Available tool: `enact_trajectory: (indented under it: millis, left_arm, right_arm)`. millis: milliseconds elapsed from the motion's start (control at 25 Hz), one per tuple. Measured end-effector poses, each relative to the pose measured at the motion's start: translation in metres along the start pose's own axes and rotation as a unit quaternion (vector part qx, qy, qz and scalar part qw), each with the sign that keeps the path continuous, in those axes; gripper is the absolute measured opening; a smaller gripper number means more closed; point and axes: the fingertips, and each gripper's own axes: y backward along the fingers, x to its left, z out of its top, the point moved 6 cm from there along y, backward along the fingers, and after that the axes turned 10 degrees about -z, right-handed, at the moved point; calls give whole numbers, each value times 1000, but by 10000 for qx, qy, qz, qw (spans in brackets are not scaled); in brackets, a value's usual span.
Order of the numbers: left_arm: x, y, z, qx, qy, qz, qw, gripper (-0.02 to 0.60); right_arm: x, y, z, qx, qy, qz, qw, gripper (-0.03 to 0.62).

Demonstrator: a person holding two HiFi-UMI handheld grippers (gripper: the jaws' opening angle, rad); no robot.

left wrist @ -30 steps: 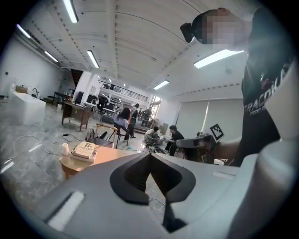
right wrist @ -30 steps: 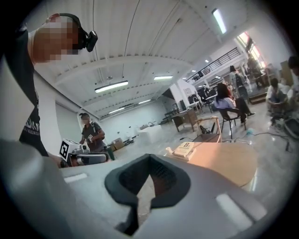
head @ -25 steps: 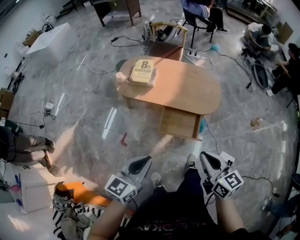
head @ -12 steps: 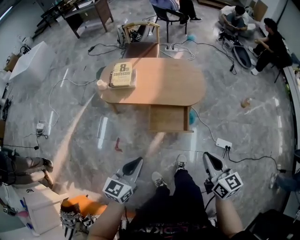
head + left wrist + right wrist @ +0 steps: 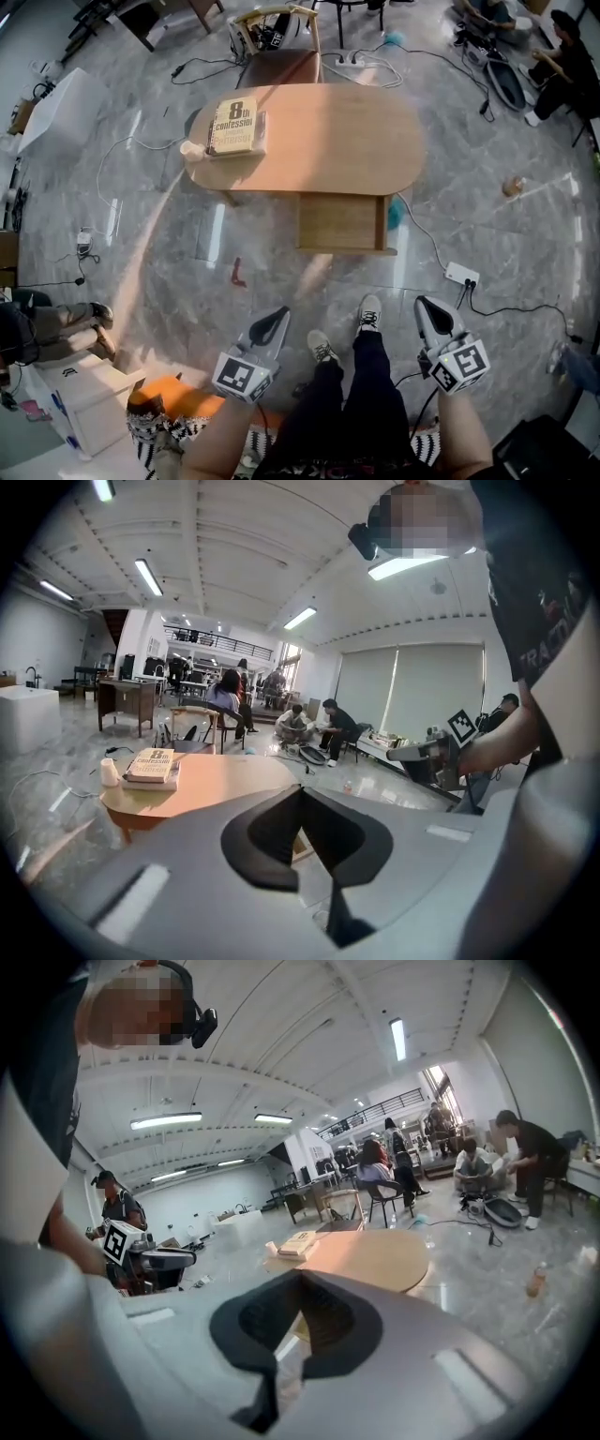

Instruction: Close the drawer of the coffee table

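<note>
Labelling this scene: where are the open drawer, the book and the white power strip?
open drawer [image 5: 339, 223], head view, middle of its pulled-out part
book [image 5: 234, 125], head view, middle of its cover
white power strip [image 5: 463, 276], head view, top face

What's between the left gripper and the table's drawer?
Just bare floor between the left gripper and the drawer, as the head view shows. A small red thing lies aside.

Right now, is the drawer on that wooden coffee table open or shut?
Open. In the head view the drawer juts out from under the coffee table, its box plainly showing beyond the tabletop's edge.
</note>
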Motion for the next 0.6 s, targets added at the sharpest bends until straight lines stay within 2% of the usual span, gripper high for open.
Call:
enact_trajectory:
  millis: [360,600]
  left_arm:
    - [47,-60,-75,396,448,396,9974,6]
    - [73,-78,-143,587,728,770,9926,6]
  right_arm:
    - [-55,-78,-63,575,-61,179,9982,-2]
    - [-83,-121,-128,1086,0,361,9934,-2]
